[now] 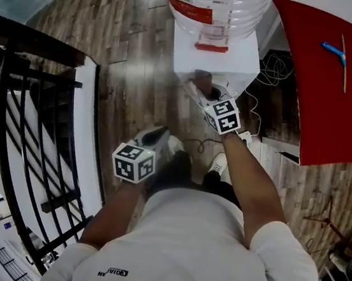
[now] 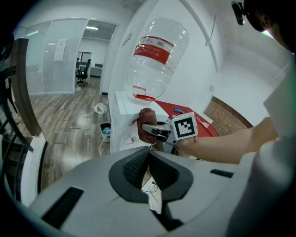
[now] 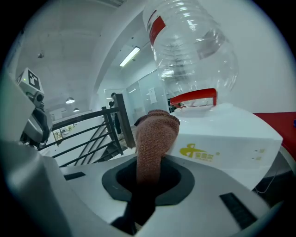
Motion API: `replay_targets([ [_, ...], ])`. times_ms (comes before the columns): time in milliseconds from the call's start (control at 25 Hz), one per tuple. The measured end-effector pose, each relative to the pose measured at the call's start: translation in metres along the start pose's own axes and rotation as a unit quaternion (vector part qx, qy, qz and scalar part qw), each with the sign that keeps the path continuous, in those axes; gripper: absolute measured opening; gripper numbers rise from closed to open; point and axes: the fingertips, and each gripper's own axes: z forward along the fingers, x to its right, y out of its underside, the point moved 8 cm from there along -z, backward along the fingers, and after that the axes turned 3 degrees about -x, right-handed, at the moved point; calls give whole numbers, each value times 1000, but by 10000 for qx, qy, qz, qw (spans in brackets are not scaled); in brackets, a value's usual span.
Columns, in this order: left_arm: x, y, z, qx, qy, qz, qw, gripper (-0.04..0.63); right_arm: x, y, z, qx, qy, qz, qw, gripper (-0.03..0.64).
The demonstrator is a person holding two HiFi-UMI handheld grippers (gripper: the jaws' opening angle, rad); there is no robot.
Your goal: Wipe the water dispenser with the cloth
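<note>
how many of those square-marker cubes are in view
2. One marker cube sits on the left gripper, held low; the other is on the right gripper, which holds the cloth at the water dispenser. No others show.

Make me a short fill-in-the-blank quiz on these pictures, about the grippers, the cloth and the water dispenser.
The right gripper holds the reddish-brown knitted cloth ____ its fingers.
The left gripper is shut with ____ in it.
The clear plastic bottle on the white box-shaped water dispenser has a ____ label.
In the head view, the black metal railing is on the person's ____ side.
Missing words: between; nothing; red; left.
</note>
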Motion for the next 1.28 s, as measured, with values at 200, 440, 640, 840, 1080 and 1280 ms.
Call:
replay_targets([
  [200, 15, -2, 15, -39, 104, 90, 9999, -11, 31, 10, -25, 42, 293, 99, 9995, 58],
  [440, 32, -7, 26, -48, 194, 201, 9996, -11, 69, 19, -59, 84, 637, 169, 9978, 58],
  [640, 43, -11, 34, -45, 224, 276, 9994, -11, 97, 25, -84, 108, 908, 176, 9957, 58],
  [840, 52, -14, 38, -68, 257, 340, 9991, -11, 119, 32, -104, 105, 1150, 248, 9930, 58],
  [1080, 61, -17, 39, -51, 273, 472, 9985, -11, 137, 37, -123, 170, 1352, 399, 9899, 58],
  [1280, 61, -25, 38, 28, 240, 575, 9981, -11, 138, 34, -129, 169, 1346, 414, 9899, 58],
])
